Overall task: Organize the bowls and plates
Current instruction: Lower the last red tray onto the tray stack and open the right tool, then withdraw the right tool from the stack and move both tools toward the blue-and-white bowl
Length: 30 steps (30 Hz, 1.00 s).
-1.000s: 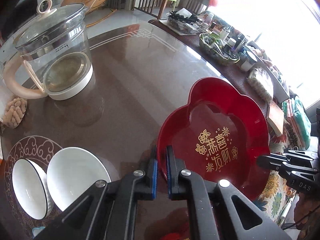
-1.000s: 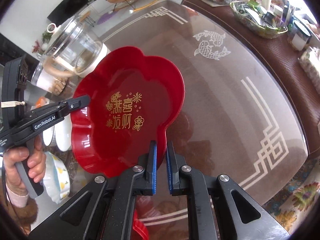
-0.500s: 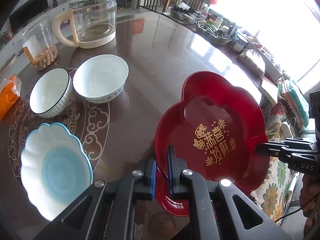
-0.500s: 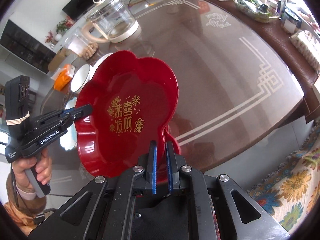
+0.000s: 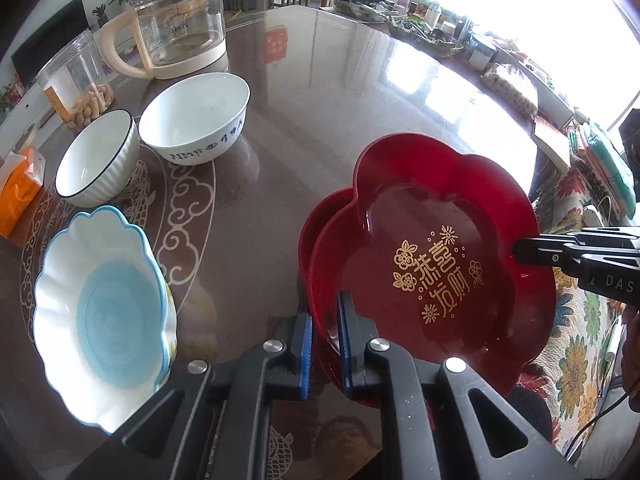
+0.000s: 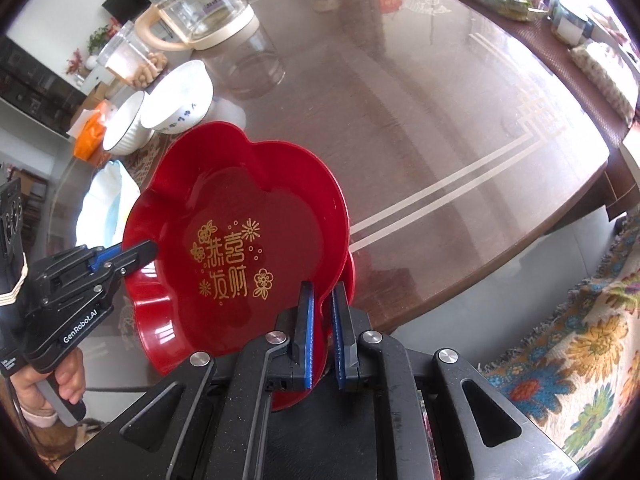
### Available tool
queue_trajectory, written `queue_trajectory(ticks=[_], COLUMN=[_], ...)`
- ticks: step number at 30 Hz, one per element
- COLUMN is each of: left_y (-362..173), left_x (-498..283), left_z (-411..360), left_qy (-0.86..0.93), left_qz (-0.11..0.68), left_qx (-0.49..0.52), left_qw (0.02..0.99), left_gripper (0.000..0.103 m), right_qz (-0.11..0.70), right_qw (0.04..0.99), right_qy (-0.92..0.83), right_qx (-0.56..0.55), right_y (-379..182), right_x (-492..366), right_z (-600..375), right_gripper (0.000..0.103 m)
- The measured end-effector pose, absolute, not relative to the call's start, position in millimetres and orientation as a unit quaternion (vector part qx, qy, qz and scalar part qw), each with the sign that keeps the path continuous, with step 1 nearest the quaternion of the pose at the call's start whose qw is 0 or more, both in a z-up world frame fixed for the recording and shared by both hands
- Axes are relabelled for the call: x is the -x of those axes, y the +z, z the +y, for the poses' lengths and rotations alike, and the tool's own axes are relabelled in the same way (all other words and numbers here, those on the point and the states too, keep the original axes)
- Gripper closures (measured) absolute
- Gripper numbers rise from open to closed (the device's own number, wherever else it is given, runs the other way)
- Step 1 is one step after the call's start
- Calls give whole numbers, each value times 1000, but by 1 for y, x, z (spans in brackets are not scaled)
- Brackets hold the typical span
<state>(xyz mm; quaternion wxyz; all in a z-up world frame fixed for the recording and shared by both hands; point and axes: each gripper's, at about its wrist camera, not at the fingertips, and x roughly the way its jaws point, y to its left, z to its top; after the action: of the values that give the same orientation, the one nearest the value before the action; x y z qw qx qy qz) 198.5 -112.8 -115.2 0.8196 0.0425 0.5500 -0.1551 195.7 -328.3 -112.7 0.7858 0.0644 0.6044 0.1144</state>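
Two grippers have hold of the same red flower-shaped plate (image 5: 432,264): your left gripper (image 5: 325,344) is nearly closed on its near rim, and your right gripper (image 6: 322,332) pinches the opposite rim, with only the plate's thickness between each pair of blue pads. Under that plate sits a second red plate (image 5: 316,220) of the same shape, its edge showing just beyond and below the upper one; you cannot tell whether the two touch. Both hang over the edge of the glass-topped table (image 5: 340,92). Using the red plate as your landmark, in the left wrist view, the blue-and-white scalloped dish (image 5: 100,316) lies well to its left on the table. Beyond the dish stand the black-rimmed ribbed bowl (image 5: 96,160) and, touching it or just beside it, the white bowl with blue characters (image 5: 196,116). Farther back stand a glass kettle (image 5: 180,28) and a clear jar of peanuts (image 5: 76,80), with an orange tissue pack (image 5: 18,188) at the far left.
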Motion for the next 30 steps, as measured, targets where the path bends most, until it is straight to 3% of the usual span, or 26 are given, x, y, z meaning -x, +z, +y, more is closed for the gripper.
queue_trajectory(ticks=[2,5,6,20,21,23,24,25,27,30], left_y=[-113,-107,-105,-90,-87,-82,-79,-77,-73,-67], left_x=[-198,-195,-194,-163,-162,-161,-160,-159,-158,-151], left_z=[-112,-107,-105,-85,-81,-72,-68,-64,-54,-39], left_qy=[-142,-138,-138,-188,-186,-177,-170,-164,-152,-140], left_qz=[541,527,523,511,509,501,496,491,481,466], left_qx=[-60,-59,-55,-1,3,9,11,14,25,36], left_qw=[827,837,839,839,840,847,851,855,863,873], left_gripper=[82,52,50,50,50,50,48,45,32,28], right_qz=[601,596,593,520,528,538,534,526,519,511], right_qw=[789,793,796,827,821,814,817,821,827,840], right_qy=[115,113,113,134,141,153,154,153,147,135], right_qx=[-59,-49,-41,166,168,157,157,160,156,122], right_y=[-113,-117,-117,-120,-121,-120,-118,-115,-111,-101], right_x=[-197,-198,-198,-209,-211,-214,-212,-210,-208,-207], right_z=[-327,-324,-322,-285,-284,-284,-285,-285,-286,-293], right_gripper=[90,89,88,87,84,64,41,37,37,36])
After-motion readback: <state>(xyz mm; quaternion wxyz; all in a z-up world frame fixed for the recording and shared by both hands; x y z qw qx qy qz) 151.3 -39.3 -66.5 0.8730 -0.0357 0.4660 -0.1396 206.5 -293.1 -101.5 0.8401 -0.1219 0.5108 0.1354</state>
